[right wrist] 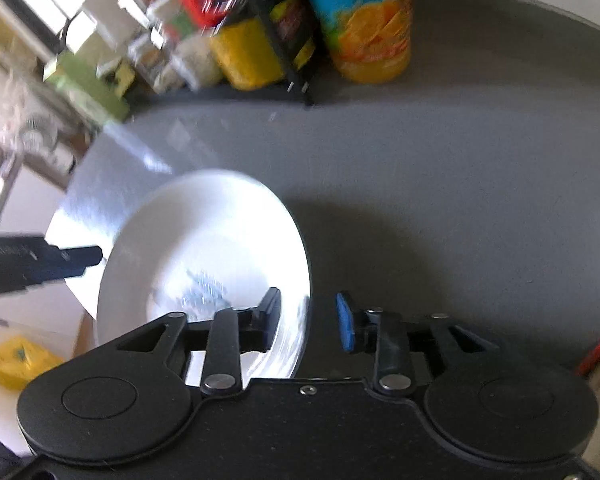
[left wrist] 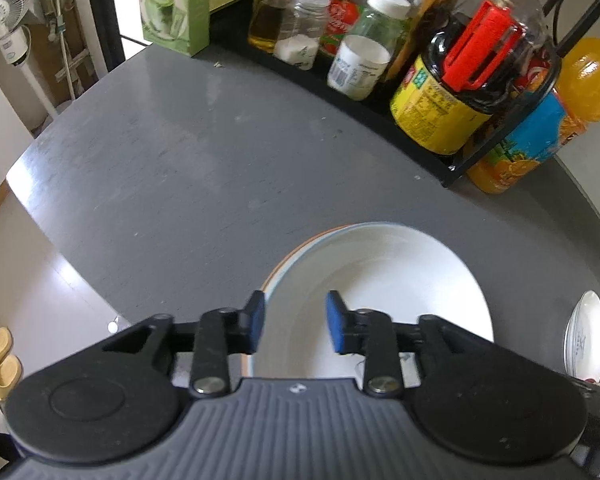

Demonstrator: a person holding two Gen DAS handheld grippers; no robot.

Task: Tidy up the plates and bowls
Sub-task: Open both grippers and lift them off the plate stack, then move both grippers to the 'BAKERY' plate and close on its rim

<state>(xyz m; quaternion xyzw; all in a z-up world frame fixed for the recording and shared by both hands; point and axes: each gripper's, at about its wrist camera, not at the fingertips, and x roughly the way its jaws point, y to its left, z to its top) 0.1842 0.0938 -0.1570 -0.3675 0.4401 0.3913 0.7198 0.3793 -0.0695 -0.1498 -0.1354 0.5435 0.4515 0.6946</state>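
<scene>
Hovering over the near part of the grey table, the left gripper has its jaws spread wide on either side of the rim of a white bowl; its fingers are not pressing the rim. The bowl sits in a plate with an orange edge, near the table's front edge. At the right edge of the table a patterned plate stands tilted on its rim.

The right gripper is also spread wide. Its left finger lies over the inside of a white plate and its right finger is outside the rim, with a clear gap, so it is not clamped. This view is blurred, so I cannot tell whether the plate rests flat.

Along the back edge stand a black rack of bottles and jars, an orange juice bottle beside it and a green box.
</scene>
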